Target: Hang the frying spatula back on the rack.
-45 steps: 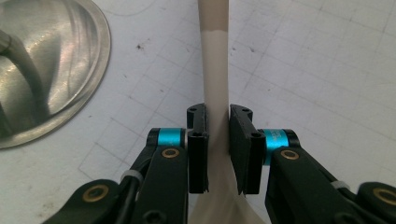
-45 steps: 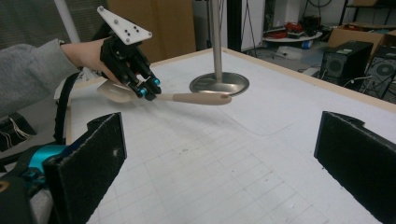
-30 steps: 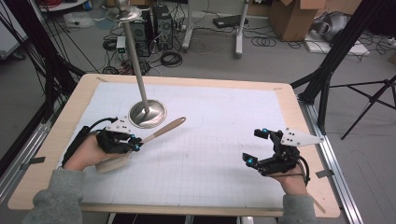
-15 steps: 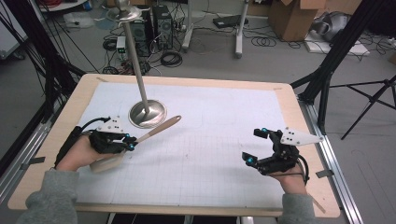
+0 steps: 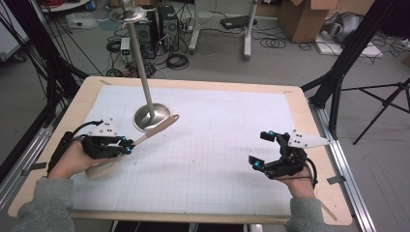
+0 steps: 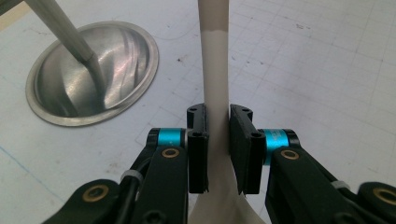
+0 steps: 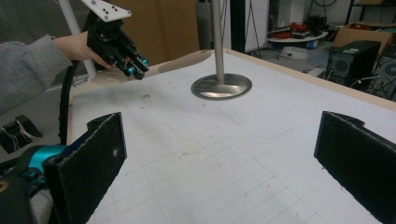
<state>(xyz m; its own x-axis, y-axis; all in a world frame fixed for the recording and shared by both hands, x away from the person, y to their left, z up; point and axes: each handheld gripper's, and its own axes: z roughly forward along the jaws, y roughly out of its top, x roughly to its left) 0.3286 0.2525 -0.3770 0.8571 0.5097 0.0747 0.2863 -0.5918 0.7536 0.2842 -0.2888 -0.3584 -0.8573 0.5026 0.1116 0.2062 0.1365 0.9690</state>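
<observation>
The left gripper was clamped on a beige spatula, its pads pressing the narrow handle on both sides. The spatula was smooth and pale (a darker tan toward the far end), broadening below the jaws, and it was held above the white gridded mat, its far end over the rim of the metal stand base. The right gripper stood wide open, nothing between its jaws.
</observation>
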